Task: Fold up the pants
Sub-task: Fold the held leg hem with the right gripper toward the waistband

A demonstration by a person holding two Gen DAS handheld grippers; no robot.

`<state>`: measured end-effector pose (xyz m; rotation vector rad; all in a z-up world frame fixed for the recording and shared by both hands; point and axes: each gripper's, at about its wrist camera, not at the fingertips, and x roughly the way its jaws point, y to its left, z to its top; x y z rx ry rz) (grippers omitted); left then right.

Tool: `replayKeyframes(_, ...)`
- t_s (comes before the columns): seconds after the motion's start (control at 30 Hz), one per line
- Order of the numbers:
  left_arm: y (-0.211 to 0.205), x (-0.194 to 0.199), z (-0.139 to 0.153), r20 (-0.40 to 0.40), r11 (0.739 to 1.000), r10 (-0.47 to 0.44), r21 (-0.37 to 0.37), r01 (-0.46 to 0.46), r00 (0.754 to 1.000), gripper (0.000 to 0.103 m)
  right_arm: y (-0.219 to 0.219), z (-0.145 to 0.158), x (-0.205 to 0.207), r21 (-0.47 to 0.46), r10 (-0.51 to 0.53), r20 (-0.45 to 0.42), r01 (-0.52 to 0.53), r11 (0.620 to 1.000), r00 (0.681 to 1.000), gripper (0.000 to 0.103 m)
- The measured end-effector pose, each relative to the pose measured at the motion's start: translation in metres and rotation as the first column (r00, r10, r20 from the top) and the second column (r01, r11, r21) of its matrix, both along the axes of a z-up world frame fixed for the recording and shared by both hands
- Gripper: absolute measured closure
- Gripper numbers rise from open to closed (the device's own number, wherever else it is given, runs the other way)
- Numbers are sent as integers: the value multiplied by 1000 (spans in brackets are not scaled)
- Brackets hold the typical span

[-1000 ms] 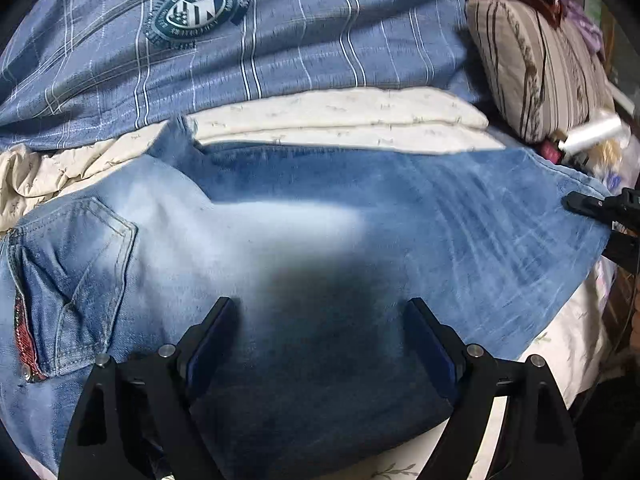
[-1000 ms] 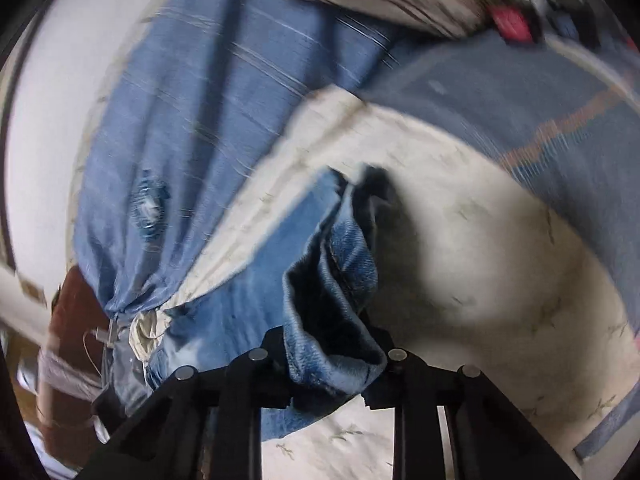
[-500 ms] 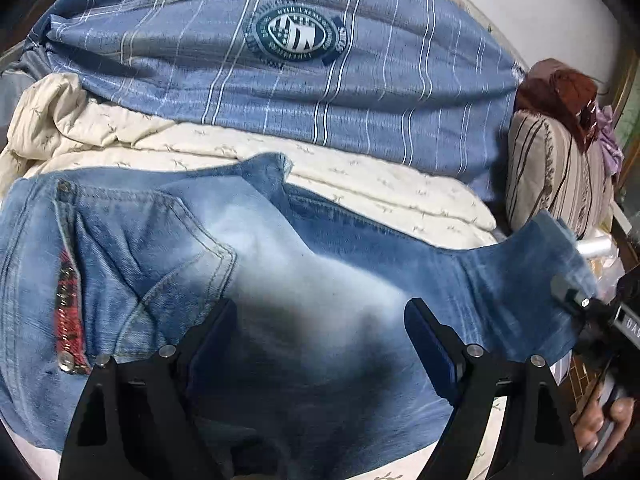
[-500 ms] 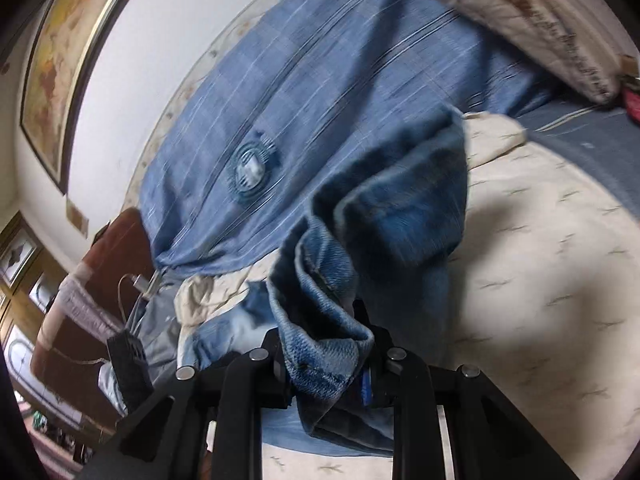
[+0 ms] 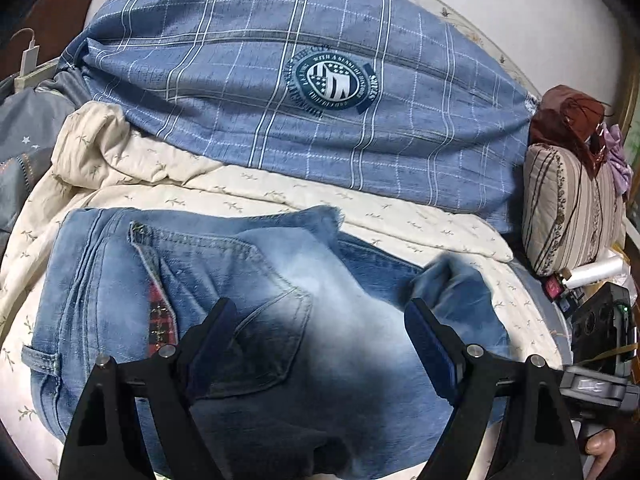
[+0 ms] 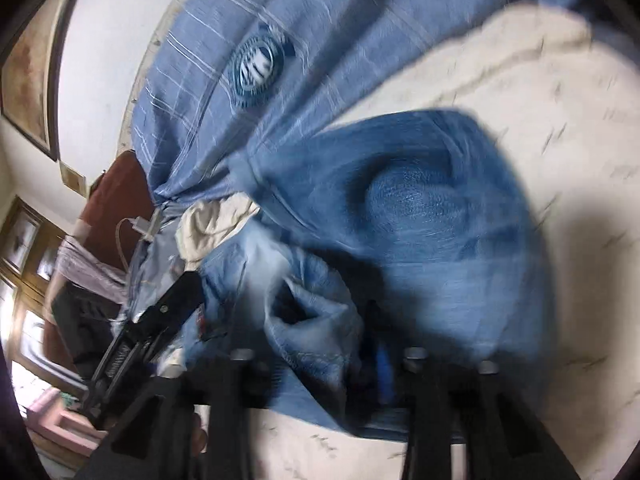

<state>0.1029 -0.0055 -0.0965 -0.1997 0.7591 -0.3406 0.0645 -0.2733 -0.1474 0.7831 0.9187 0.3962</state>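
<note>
I am working over a bed [image 5: 360, 216] spread with a cream quilt, a blue checked blanket [image 5: 280, 92] piled at the far side. The jeans [image 5: 248, 312] are lying near me on the quilt, back pocket up. My left tool [image 5: 320, 344] is hovering wide open over the seat, gripping nothing. My right tool [image 6: 324, 364] is pinching the bunched hem of the legs and carrying it leftward over the seat; that view is blurred. I judge the fold half made: next I should be laying the hem flat toward the waistband, then letting go.
</note>
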Motion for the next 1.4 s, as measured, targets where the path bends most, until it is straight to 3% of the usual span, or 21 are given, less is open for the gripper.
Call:
replayKeyframes(0.13, -1, -4, 0, 15, 1000, -11, 22, 11, 1000, 17, -1, 12, -6, 32, 35, 80, -38, 999, 996, 38)
replayKeyframes(0.3, -18, -10, -1, 19, 995, -96, 29, 96, 995, 17, -34, 30, -10, -22, -94, 136, 98, 995, 986, 38)
replayKeyframes(0.4, -42, -18, -3, 30, 981, -185, 70, 182, 982, 17, -50, 35, -2, 17, -126, 139, 124, 992, 982, 38)
replayKeyframes(0.47, -61, -23, -9, 25, 961, -239, 146, 233, 971, 17, -56, 39, 3, 27, -129, 139, 126, 992, 982, 38)
replayKeyframes(0.67, -89, -26, -35, -80, 906, -321, 264, 331, 944, 17, -39, 13, 56, 168, -52, 16, 49, 985, 998, 38)
replayKeyframes(0.83, -87, -23, -42, -123, 898, -331, 263, 352, 936, 17, -18, -18, 90, 168, -32, -127, 54, 984, 991, 37)
replayKeyframes(1.03, -81, -30, -41, -107, 883, -367, 272, 382, 924, 17, -16, -19, 104, 199, -49, -102, 69, 978, 994, 31)
replayKeyframes(1.17, -74, -30, -36, -94, 888, -372, 252, 384, 923, 17, -25, -11, 98, 282, -59, -46, 70, 957, 997, 31)
replayKeyframes(1.4, -66, -32, -29, -63, 895, -365, 251, 369, 929, 17, -14, 12, 84, 347, 14, 83, -42, 937, 996, 30)
